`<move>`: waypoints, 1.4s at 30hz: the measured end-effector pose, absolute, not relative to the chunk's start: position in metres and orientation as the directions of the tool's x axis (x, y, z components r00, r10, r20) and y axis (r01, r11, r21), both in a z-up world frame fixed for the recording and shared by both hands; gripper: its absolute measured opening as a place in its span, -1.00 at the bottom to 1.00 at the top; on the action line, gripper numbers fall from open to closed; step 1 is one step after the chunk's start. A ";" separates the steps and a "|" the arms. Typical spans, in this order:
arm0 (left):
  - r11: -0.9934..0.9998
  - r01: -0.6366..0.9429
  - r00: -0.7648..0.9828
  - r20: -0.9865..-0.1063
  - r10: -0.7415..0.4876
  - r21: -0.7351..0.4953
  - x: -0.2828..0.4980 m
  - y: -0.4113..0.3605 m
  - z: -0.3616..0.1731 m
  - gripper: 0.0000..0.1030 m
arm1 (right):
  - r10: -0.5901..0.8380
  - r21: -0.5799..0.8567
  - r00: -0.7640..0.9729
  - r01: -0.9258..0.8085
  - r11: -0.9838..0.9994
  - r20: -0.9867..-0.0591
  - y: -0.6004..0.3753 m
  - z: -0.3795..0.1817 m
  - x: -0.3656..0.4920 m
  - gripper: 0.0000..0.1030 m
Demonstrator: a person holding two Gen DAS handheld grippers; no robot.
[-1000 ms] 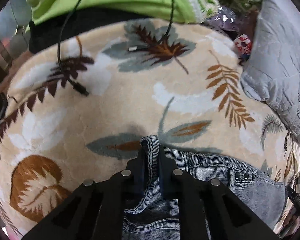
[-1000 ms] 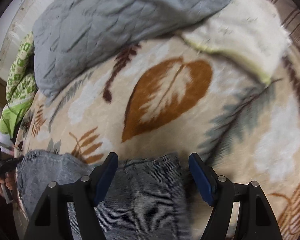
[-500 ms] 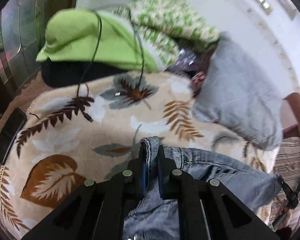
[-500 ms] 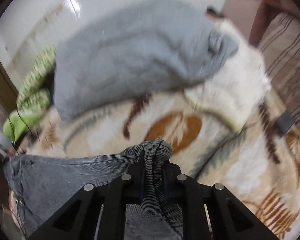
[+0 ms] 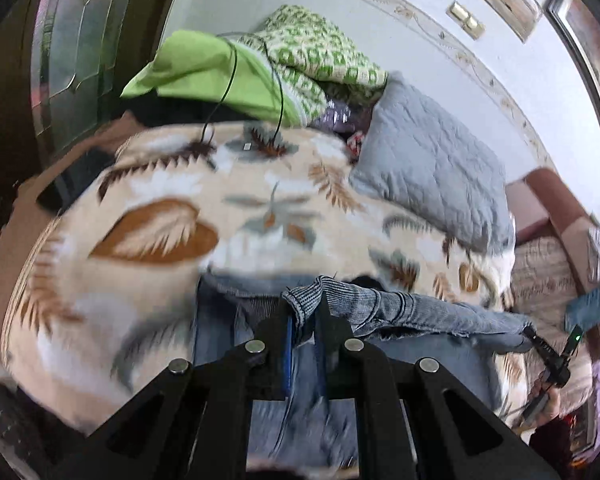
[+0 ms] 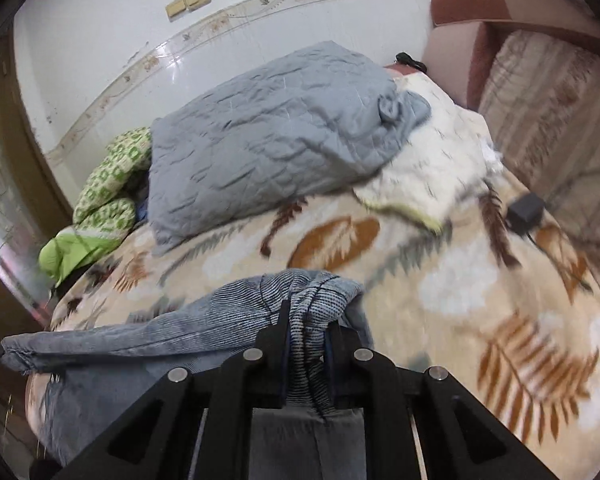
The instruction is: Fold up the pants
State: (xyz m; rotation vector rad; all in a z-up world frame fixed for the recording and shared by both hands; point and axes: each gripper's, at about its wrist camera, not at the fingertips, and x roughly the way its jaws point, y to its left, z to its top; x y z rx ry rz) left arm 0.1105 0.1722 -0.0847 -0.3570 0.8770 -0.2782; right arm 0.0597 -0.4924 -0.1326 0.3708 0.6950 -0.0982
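Light: soft, even daylight is filling both views | Blur: motion is smearing the blanket (image 5: 148, 240) beside the tongs | Edges: fisheye is bending, vignetting.

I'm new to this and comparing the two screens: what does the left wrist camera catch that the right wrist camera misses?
Only the left wrist view shows the dark glass door and thin black cables trailing onto the bed. Only the right shows the small black box and white fleece. Both show the jeans, pinched in the left gripper and the right gripper, plus the grey quilt and leaf-print blanket.
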 end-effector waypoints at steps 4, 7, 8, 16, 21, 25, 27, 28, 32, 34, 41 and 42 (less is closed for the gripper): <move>0.918 0.077 0.573 -0.736 -0.361 -0.390 0.074 0.174 -0.109 -0.82 | 0.063 0.312 0.748 0.197 0.929 -0.660 -0.489 -0.150 0.006 -0.73; 0.921 0.048 0.534 -0.769 -0.351 -0.387 0.057 0.181 -0.133 -0.82 | 0.086 0.311 0.719 0.187 0.932 -0.690 -0.480 -0.166 -0.025 -0.73; 0.923 0.034 0.524 -0.780 -0.342 -0.382 0.054 0.184 -0.140 -0.82 | 0.091 0.308 0.706 0.187 0.933 -0.703 -0.478 -0.173 -0.033 -0.73; 0.935 -0.008 0.475 -0.824 -0.309 -0.355 0.029 0.199 -0.163 -0.75 | 0.205 0.375 0.550 0.215 0.902 -0.810 -0.474 -0.214 -0.078 -0.58; 0.968 -0.015 0.544 -0.815 -0.201 -0.249 0.018 0.207 -0.132 -0.75 | 0.209 0.378 0.580 0.188 0.906 -0.788 -0.491 -0.180 -0.095 -0.58; 0.974 0.011 0.617 -0.765 -0.185 -0.228 0.011 0.206 -0.097 -0.75 | 0.176 0.396 0.647 0.211 0.894 -0.742 -0.508 -0.148 -0.086 0.30; 0.969 0.043 0.637 -0.741 -0.213 -0.241 0.011 0.193 -0.084 -0.75 | 0.154 0.409 0.700 0.213 0.887 -0.697 -0.509 -0.138 -0.074 0.60; 0.964 0.069 0.639 -0.730 -0.241 -0.258 0.013 0.183 -0.079 -0.75 | 0.162 0.425 0.711 0.208 0.881 -0.684 -0.509 -0.136 -0.063 0.60; 0.927 0.186 0.607 -0.704 -0.369 -0.326 0.021 0.131 -0.075 -0.63 | 0.191 0.462 0.620 0.311 0.830 -0.761 -0.520 -0.161 -0.007 0.58; 0.903 0.222 0.570 -0.703 -0.426 -0.367 0.026 0.106 -0.082 -0.57 | 0.234 0.511 0.590 0.359 0.781 -0.772 -0.532 -0.182 0.014 0.55; 0.889 0.211 0.402 -0.793 -0.457 -0.405 0.060 0.037 -0.146 -0.53 | 0.321 0.514 0.464 0.382 0.768 -0.826 -0.527 -0.223 0.054 -0.57; 0.898 0.187 0.370 -0.818 -0.441 -0.399 0.064 0.033 -0.160 -0.53 | 0.314 0.500 0.462 0.362 0.787 -0.829 -0.522 -0.218 0.054 -0.78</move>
